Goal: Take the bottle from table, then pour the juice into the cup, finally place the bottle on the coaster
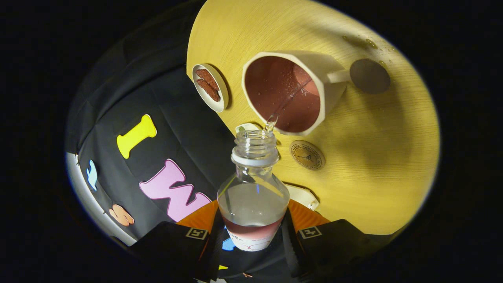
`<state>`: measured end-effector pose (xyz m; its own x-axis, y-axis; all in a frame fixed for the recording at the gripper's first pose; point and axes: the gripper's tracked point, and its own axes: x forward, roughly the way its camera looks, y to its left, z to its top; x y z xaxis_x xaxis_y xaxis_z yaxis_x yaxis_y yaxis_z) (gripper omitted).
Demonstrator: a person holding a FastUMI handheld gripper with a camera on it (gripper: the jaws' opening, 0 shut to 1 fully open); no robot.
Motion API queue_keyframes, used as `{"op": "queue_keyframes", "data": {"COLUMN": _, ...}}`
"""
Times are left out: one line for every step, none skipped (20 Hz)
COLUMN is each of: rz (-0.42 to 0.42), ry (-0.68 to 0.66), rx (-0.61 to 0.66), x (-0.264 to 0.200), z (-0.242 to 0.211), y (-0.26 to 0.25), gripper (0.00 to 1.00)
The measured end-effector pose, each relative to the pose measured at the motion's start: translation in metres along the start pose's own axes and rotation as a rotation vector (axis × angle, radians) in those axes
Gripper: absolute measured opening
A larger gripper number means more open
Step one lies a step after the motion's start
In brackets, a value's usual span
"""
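My gripper [253, 232] is shut on a clear plastic bottle [253, 196], one finger on each side of its body. The bottle is uncapped and tipped forward, its open neck [254, 143] pointing at a white cup [290, 92] with a reddish inside. A thin clear stream [285, 104] runs from the neck over the cup's rim into the cup. Drops cling to the cup's inner wall. A round brown coaster [307, 155] lies on the yellow wooden table [373, 157], just beside the bottle's neck and close to the cup.
A small white dish [210, 87] with brownish pieces sits near the table's edge beside the cup. A dark round disc [369, 76] lies beyond the cup's handle, with a few drops on the wood near it. A white object [302, 196] lies by the bottle's shoulder.
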<state>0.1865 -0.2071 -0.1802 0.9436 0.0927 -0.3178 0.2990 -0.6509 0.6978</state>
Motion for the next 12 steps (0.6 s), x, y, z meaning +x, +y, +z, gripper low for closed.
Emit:
{"op": "queue_keyframes", "data": {"rz": 0.006, "ry": 0.002, "rx": 0.015, "x": 0.000, "z": 0.000, "y": 0.002, "gripper": 0.68}}
{"op": "queue_keyframes", "data": {"rz": 0.012, "ry": 0.006, "rx": 0.035, "x": -0.002, "z": -0.001, "y": 0.007, "gripper": 0.68}}
{"op": "queue_keyframes", "data": {"rz": 0.018, "ry": 0.011, "rx": 0.053, "x": -0.002, "z": -0.002, "y": 0.011, "gripper": 0.68}}
{"op": "queue_keyframes", "data": {"rz": 0.022, "ry": 0.012, "rx": 0.065, "x": -0.003, "z": -0.003, "y": 0.015, "gripper": 0.69}}
{"op": "queue_keyframes", "data": {"rz": 0.018, "ry": 0.011, "rx": 0.072, "x": -0.003, "z": -0.002, "y": 0.015, "gripper": 0.68}}
{"op": "queue_keyframes", "data": {"rz": 0.014, "ry": 0.012, "rx": 0.081, "x": -0.003, "z": -0.003, "y": 0.015, "gripper": 0.69}}
{"op": "queue_keyframes", "data": {"rz": 0.015, "ry": 0.013, "rx": 0.094, "x": -0.003, "z": -0.003, "y": 0.017, "gripper": 0.69}}
{"op": "queue_keyframes", "data": {"rz": 0.019, "ry": 0.016, "rx": 0.109, "x": -0.004, "z": -0.003, "y": 0.019, "gripper": 0.69}}
{"op": "queue_keyframes", "data": {"rz": 0.022, "ry": 0.018, "rx": 0.122, "x": -0.004, "z": -0.004, "y": 0.021, "gripper": 0.68}}
{"op": "queue_keyframes", "data": {"rz": 0.024, "ry": 0.019, "rx": 0.133, "x": -0.003, "z": -0.004, "y": 0.022, "gripper": 0.68}}
{"op": "queue_keyframes", "data": {"rz": 0.028, "ry": 0.019, "rx": 0.143, "x": -0.003, "z": -0.004, "y": 0.023, "gripper": 0.68}}
{"op": "queue_keyframes", "data": {"rz": 0.040, "ry": 0.019, "rx": 0.157, "x": -0.005, "z": -0.004, "y": 0.026, "gripper": 0.68}}
